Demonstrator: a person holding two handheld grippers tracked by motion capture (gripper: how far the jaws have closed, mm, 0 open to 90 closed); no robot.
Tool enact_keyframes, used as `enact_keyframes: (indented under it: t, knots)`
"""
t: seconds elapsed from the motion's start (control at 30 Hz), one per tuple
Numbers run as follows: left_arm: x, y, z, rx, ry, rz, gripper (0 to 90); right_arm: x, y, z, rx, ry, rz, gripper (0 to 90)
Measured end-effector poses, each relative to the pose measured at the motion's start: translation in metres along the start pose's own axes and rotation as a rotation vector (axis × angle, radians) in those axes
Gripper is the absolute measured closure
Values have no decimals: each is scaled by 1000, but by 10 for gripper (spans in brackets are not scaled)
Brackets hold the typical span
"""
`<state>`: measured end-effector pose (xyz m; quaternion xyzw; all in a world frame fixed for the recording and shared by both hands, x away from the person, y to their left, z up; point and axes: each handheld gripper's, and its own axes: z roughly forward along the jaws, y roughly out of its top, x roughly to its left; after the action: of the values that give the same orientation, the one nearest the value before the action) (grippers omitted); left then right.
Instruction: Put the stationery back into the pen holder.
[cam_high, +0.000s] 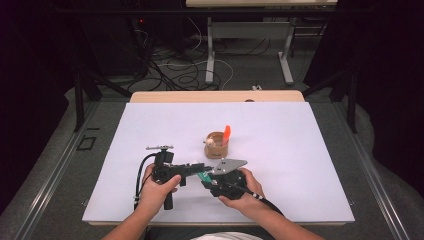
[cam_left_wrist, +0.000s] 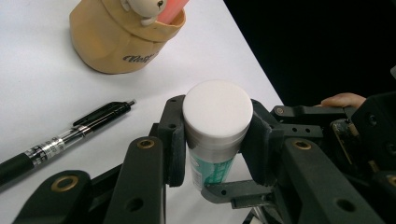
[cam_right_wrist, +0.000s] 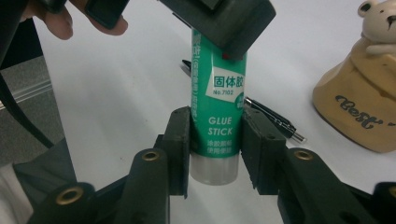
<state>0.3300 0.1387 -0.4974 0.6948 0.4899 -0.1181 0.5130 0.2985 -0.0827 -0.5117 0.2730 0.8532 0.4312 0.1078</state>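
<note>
My left gripper (cam_left_wrist: 215, 140) has its jaws clamped on the white cap (cam_left_wrist: 217, 109) of the glue stick (cam_right_wrist: 218, 100), and my right gripper (cam_right_wrist: 215, 149) is closed around the green body near its clear base, so the stick is pinned between the two tools and lifted just off the table (cam_high: 300, 150), close to the near edge and a little left of its middle. From above, both grippers meet nose to nose with a hand wrapped round each, left hand (cam_high: 157, 187) and right hand (cam_high: 245, 195). I judge the stick to be light and rigid: a hard plastic tube that won't give under the pads, but with a smooth, glossy label that could twist or slide if I pull off-axis. The cap is the part to hold at the top, the lower barrel at the other end, which is where I have it; a straight pull along the tube's length looks safer than bending. Beyond the jaws a black pen (cam_left_wrist: 65, 137) lies flat on the white surface, and farther off toward the middle of the table stands a tan bear-trimmed pen holder (cam_left_wrist: 123, 39) with an orange item poking out
</note>
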Motion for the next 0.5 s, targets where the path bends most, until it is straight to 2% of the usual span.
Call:
enact_keyframes:
  t: [0.17, 0.23, 0.27, 0.3, 0.43, 0.5]
  knots:
    - [1, 0, -1, -7, 13, -2, 647, 0, -2, 4, 8, -3, -9, 562]
    - [2, 1, -1, -12, 17, 2, 647, 0, -2, 4, 26, 3, -9, 539]
    - [2, 1, -2, -7, 16, 2, 647, -1, -2, 6, 17, 4, -17, 524]
    - [2, 1, -2, -6, 18, -4, 647, -1, -2, 6, 24, 2, -8, 513]
    - [3, 2, -4, -17, 32, 11, 647, -4, -3, 7, 40, 7, -18, 487]
    - [4, 2, -5, -27, 43, 18, 647, -4, -3, 6, 47, 3, -6, 471]
